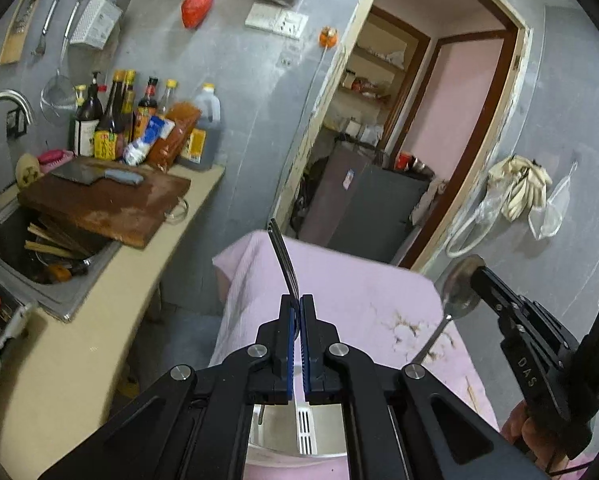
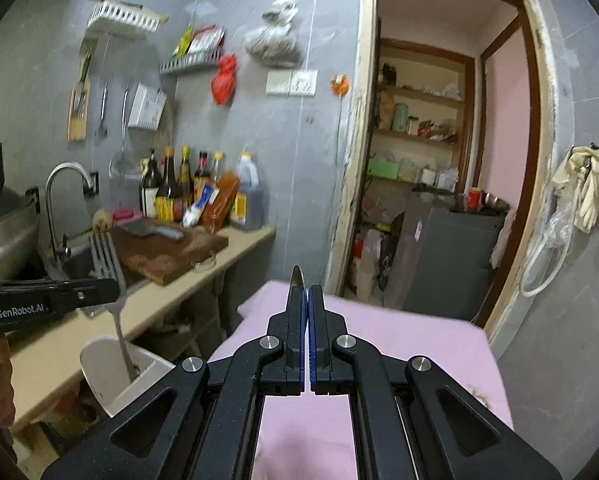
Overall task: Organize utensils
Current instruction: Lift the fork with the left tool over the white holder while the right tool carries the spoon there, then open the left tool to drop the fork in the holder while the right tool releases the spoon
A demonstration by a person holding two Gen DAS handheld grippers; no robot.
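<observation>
A grey-walled kitchen is shown, with a doorway opening onto shelves and a grey cabinet. A beige desk (image 1: 99, 304) is set along the wall, and a desk draped in pink cloth (image 1: 339, 288) is seen beneath the claws

Containers: a sink (image 1: 39, 256) is let into the beige desk, and wooden-handled utensils are piled in it, partly covered by a cutting board (image 1: 107, 204) on which one cleaver (image 1: 95, 176) is laid. A white holder (image 2: 111, 372) is seen beside the pink cloth, and the handle of one fork (image 2: 107, 256) reaches down into its mouth; what else it holds cannot be told. Sauce bottles are grouped by the wall, roughly seven

Utensils held, counted: one fork, one spoon (image 1: 459, 288)

Claws: the left claw (image 1: 297, 308) is pressed together on the fork, tines pointing up and away. The right claw (image 2: 305, 300) is pinched on the spoon's bowl, its handle hanging down over the cloth. Both are angled slightly downward, side by side
</observation>
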